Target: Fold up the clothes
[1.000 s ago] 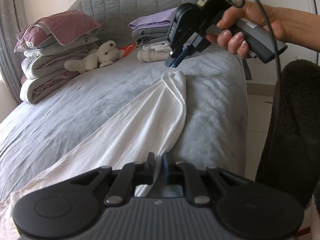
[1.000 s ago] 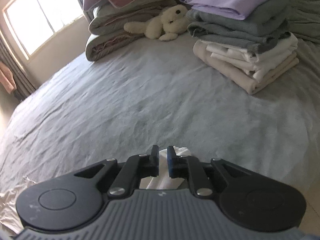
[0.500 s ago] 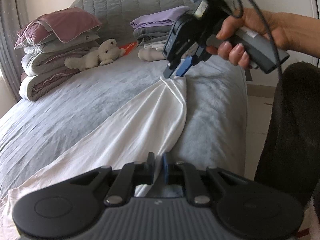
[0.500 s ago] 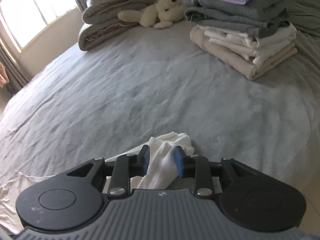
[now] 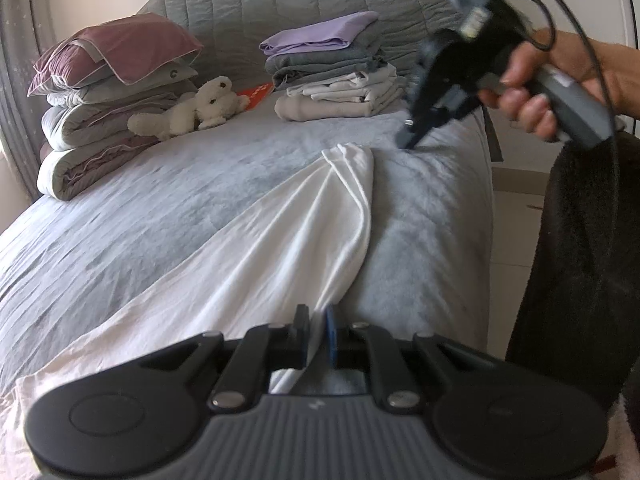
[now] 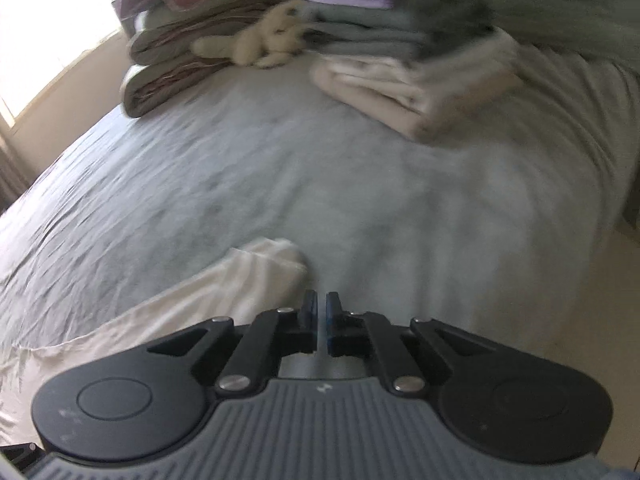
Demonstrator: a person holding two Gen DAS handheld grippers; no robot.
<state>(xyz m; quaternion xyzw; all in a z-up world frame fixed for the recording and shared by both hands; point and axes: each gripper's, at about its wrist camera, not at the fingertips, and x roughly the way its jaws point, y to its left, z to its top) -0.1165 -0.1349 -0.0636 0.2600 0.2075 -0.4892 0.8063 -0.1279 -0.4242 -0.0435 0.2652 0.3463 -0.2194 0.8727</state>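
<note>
A white garment (image 5: 280, 248) lies stretched across the grey bed (image 5: 140, 208), bunched at its far end. My left gripper (image 5: 319, 326) is shut on the garment's near edge. My right gripper (image 6: 319, 312) is shut and empty, just right of the garment's bunched far end (image 6: 272, 264), which lies loose on the bed. In the left wrist view the right gripper (image 5: 408, 140) hangs just right of that end, held by a hand.
A stack of folded clothes (image 5: 332, 76) sits at the head of the bed, with a plush toy (image 5: 192, 110) and piled bedding (image 5: 108, 100) to its left. A dark garment (image 5: 580, 264) hangs at the right. The bed edge drops to the floor on the right.
My right gripper opened, let go of the garment's far end, moved off to the right and closed empty. The left gripper kept its hold.
</note>
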